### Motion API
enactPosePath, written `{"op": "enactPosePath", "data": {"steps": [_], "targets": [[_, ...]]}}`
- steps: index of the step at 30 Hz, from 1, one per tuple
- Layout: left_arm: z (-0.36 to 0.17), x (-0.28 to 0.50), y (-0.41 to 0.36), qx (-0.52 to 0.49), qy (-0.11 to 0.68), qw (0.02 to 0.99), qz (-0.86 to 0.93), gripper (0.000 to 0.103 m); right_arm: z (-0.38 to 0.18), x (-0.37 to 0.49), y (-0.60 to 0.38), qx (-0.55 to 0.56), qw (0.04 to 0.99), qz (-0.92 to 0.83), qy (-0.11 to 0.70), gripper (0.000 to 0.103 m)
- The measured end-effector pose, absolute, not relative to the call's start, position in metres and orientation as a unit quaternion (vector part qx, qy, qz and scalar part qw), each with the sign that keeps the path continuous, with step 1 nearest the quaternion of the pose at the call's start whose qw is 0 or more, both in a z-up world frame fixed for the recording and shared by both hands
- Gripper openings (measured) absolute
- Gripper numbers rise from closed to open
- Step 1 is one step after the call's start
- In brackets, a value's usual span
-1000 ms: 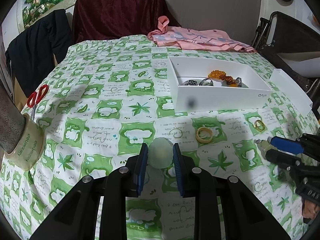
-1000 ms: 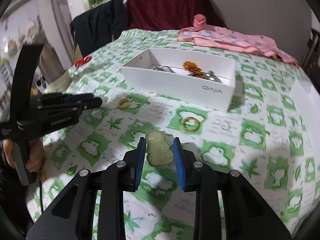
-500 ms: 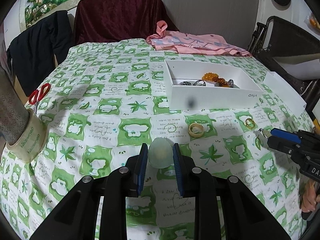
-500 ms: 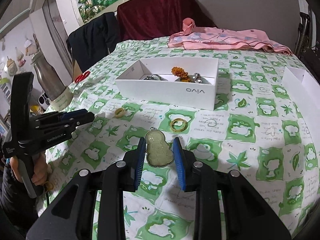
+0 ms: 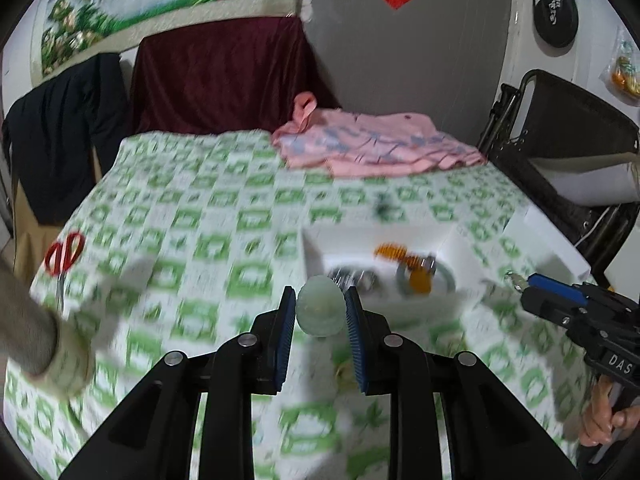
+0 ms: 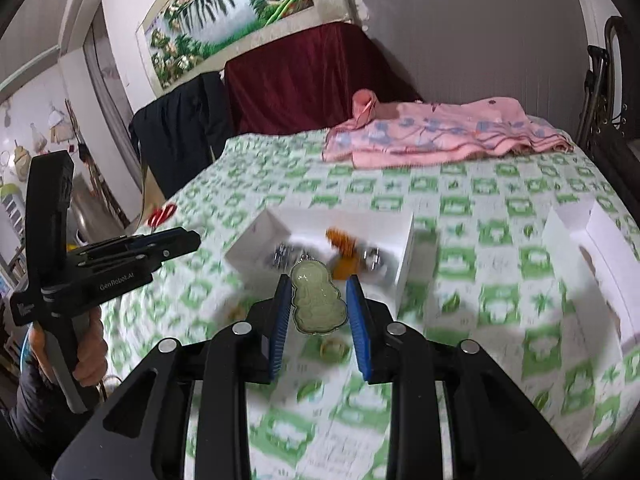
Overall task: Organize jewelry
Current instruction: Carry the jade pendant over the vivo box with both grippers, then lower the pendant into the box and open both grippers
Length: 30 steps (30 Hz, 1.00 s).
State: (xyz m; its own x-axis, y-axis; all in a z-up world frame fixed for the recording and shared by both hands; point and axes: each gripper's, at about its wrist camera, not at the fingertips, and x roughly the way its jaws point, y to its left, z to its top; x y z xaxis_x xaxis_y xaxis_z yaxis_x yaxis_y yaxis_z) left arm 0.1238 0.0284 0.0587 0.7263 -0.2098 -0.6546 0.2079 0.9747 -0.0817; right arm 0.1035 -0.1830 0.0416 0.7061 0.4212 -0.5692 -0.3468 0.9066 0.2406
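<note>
Left gripper [image 5: 321, 312]: closed on a pale green round stone [image 5: 320, 310], which is clamped between the blue pads [image 5: 285, 336]; seen at 6 o'clock in the left wrist view, raised clear of the table.
Right gripper [image 6: 319, 306]: closed on a pale green carved pendant [image 6: 318, 300] with a metal rim, gripped by its sides; also held above the table, and seen from the side at 3 o'clock in the left wrist view.
White box [image 5: 460, 256]: open-topped, set on the table just beyond both grippers at 12 to 1 o'clock of the fingertips; much blurred.
Box contents: an orange bead string [image 6: 340, 240] and dark and silvery pieces [image 5: 352, 276] are seen inside; the kind of each cannot be told through the blur.
Table [image 5: 200, 216]: covered by a green-and-white patterned cloth.
Box lid [image 6: 592, 236]: white, laid on the table at 3 o'clock in the right wrist view, apart from the box.
Red scissors [image 5: 64, 252]: laid near the table edge at 9 o'clock in the left wrist view.
Pink garment [image 6: 440, 136]: folded at the far end of the table, at 12 to 1 o'clock.
Hands: fingers [image 6: 90, 344] are wrapped around the left gripper's handle.
</note>
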Motion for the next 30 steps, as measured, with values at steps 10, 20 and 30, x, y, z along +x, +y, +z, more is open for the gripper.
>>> {"op": "enactPosePath", "data": {"steps": [10,20,30], "targets": [[0.044,0.174,0.002,-0.001,0.375,0.919,-0.124,0.026,0.022,0.168,-0.181,0.072,0.911,0.19,0.359,0.027],[0.009,0.202,0.002,-0.022,0.411,0.901,-0.133,0.033,0.0,0.19,-0.175,0.056,0.909,0.177,0.372,0.027],[0.018,0.193,0.012,-0.043,0.387,0.911,-0.137,0.043,0.005,0.187,-0.19,0.094,0.912,0.184,0.356,0.028]]}}
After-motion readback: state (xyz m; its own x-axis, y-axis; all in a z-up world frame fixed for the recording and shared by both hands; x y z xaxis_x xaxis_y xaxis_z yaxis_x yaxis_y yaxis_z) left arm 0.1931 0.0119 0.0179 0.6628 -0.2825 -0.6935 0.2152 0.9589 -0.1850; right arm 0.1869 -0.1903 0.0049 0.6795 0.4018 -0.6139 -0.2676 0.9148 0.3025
